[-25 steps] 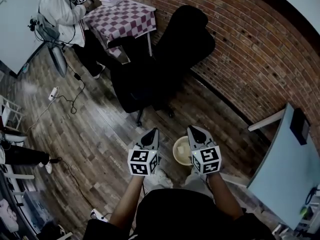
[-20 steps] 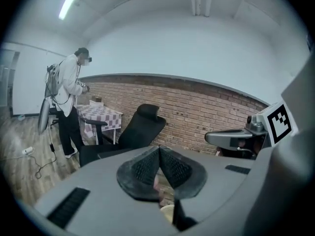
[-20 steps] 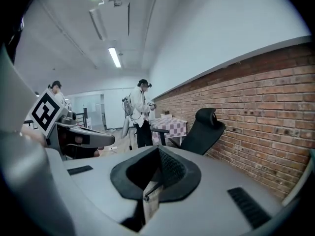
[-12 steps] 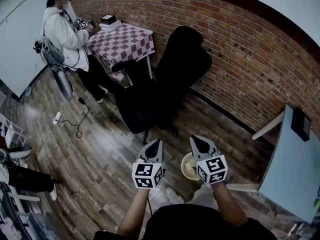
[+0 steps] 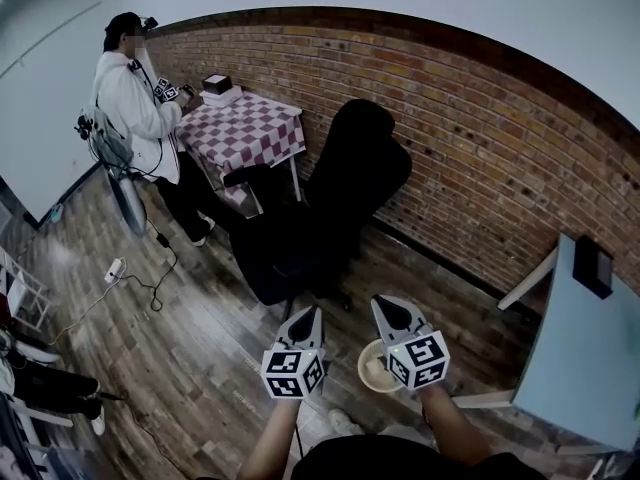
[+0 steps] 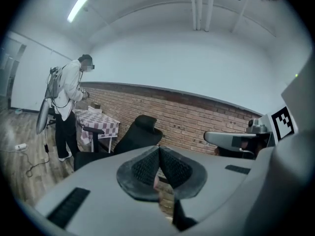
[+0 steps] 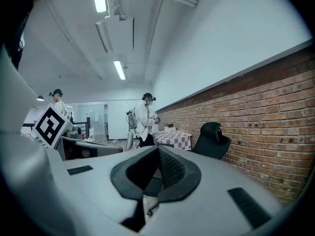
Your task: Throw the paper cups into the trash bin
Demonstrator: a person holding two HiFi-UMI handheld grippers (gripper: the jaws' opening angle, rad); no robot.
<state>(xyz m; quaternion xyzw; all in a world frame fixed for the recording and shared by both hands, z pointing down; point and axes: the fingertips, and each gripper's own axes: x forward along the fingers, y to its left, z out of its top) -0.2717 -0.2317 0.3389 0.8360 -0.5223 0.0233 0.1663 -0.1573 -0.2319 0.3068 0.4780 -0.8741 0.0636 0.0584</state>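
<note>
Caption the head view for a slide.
Left tongs and right tongs, both shut, over wood floor, cream round container between them, black chair ahead.

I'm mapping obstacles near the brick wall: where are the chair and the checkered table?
chair [image 5: 360, 168], head view, on its black backrest.
checkered table [image 5: 245, 128], head view, on its cloth-covered top.

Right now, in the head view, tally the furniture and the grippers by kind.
Grippers: 2, the left gripper and the right gripper
Tables: 2, the checkered table and the grey table
Chairs: 1, the black chair
Total: 5
</note>
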